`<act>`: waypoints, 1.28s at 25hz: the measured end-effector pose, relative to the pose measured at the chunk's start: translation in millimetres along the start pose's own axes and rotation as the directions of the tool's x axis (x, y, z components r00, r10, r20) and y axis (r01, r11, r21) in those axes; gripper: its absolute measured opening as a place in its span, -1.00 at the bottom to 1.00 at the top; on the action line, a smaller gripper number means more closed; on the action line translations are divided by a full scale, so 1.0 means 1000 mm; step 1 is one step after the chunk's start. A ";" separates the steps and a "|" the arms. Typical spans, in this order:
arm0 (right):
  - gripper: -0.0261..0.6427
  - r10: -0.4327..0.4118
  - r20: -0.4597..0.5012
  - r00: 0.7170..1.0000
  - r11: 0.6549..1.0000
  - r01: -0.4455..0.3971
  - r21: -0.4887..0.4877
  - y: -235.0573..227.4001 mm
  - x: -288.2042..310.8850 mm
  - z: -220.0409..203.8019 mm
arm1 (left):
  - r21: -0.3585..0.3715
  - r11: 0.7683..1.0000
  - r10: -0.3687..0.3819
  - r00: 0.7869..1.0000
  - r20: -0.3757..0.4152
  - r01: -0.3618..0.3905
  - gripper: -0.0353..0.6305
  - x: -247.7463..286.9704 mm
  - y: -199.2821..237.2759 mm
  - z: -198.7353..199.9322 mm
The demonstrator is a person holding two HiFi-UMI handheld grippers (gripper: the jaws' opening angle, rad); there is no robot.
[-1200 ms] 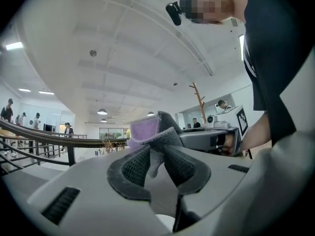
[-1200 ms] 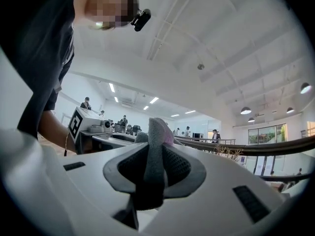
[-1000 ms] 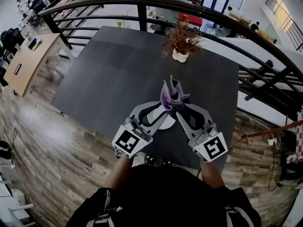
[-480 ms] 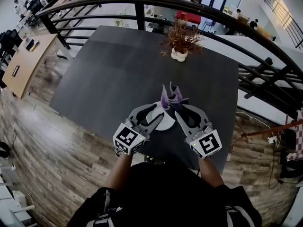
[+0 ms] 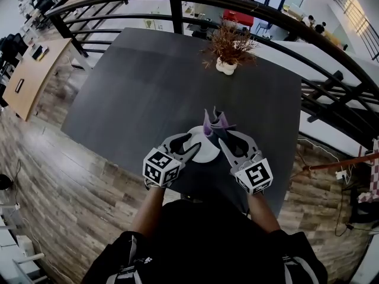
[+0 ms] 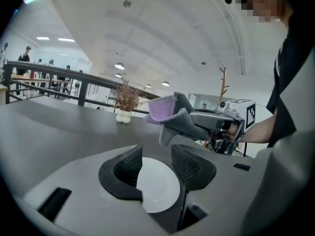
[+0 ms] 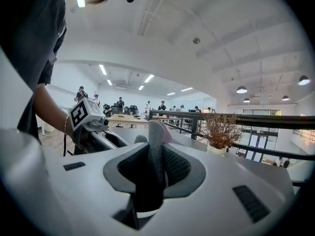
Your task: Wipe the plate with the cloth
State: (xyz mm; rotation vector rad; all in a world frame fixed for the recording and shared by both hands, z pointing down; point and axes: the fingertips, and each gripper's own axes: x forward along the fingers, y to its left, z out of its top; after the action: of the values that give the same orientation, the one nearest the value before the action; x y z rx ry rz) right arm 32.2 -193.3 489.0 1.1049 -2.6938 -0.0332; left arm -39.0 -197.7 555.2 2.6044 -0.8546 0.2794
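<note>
The left gripper (image 6: 156,154) has just been opening its jaws, and they stand well apart. The white plate (image 6: 157,193) shows in the gap between the ribbed pads (image 6: 127,167), which do not appear to press on it. The plate looks set down flat near the dark table's (image 5: 142,81) near edge, in front of the person.

The right gripper (image 7: 156,167) has its jaws closed on the cloth (image 7: 156,139), a grey piece with a purple face. It is pinched low down, with the free end standing up out of the jaws.

From the left gripper view, the bunched cloth hangs in the air just beyond the plate's far rim, apart from the plate. From the head view, both grippers sit close together over the plate, the cloth rising just past its far side. A small potted plant (image 5: 228,49) stands well apart at the table's far edge, against a dark railing (image 5: 177,5), with an open office floor beyond.

As for the job, the groundwork looks done: the cloth is in a firm grip and the plate is on the table within reach. The wiping itself does not appear to be under way, since no frame shows cloth on the plate. What is left, by this reading, is the whole wipe: bringing the cloth down onto the plate's face and running it across. The left gripper would probably need to steady the rim so the plate does not slide.
</note>
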 end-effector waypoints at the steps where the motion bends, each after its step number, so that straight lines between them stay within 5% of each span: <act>1: -0.70 -0.002 -0.016 1.000 1.000 0.002 -0.001 0.000 0.002 -0.004 | -0.020 1.000 -0.001 1.000 -0.028 0.001 -0.34 0.001 0.002 -0.005; 11: -0.70 -0.010 -0.123 0.992 1.000 0.012 0.020 -0.002 0.013 -0.043 | -0.133 0.991 -0.043 0.981 -0.189 0.018 -0.32 0.010 0.008 -0.036; 21: -0.70 -0.010 -0.235 0.972 1.000 0.015 0.021 -0.002 0.023 -0.079 | -0.135 0.991 -0.022 0.946 -0.324 -0.023 -0.28 0.010 0.018 -0.061; 32: -0.70 0.003 -0.419 0.908 1.000 -0.010 -0.016 0.003 0.033 -0.115 | -0.132 0.989 0.010 0.904 -0.428 -0.074 -0.21 0.008 0.032 -0.077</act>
State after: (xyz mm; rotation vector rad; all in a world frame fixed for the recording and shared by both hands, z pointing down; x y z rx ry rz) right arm 32.6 -206.4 607.9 0.9668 -2.3059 0.1632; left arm -57.5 -193.5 637.2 2.2628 -0.7406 0.7403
